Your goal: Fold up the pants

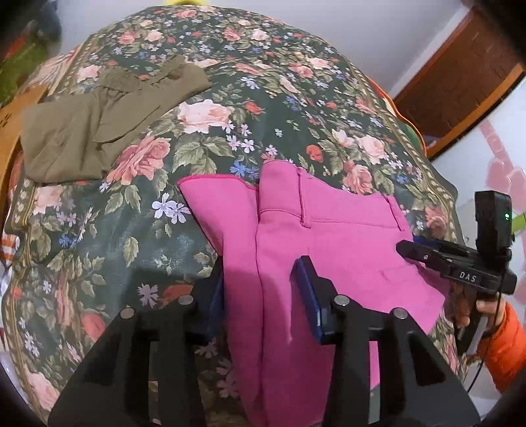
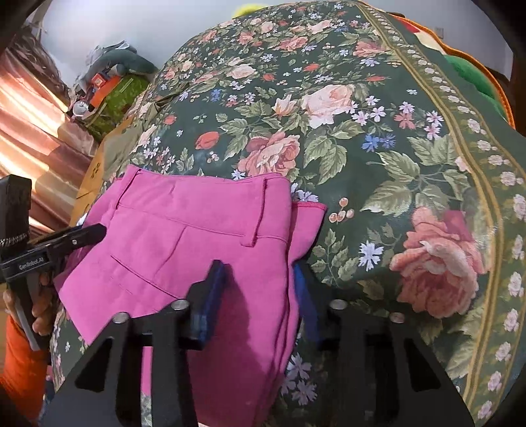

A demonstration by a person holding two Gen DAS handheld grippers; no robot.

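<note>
I see the pink pants [image 1: 328, 249] folded on a dark floral bedspread [image 1: 263, 98], my left gripper [image 1: 259, 285] and right gripper [image 2: 259, 279] each pinching their cloth, olive trousers [image 1: 98, 131] farther off, white wall [image 1: 361, 29] behind.

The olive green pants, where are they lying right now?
In the left wrist view the olive green pants lie folded on the floral bedspread, upper left, apart from the pink pants.
</note>
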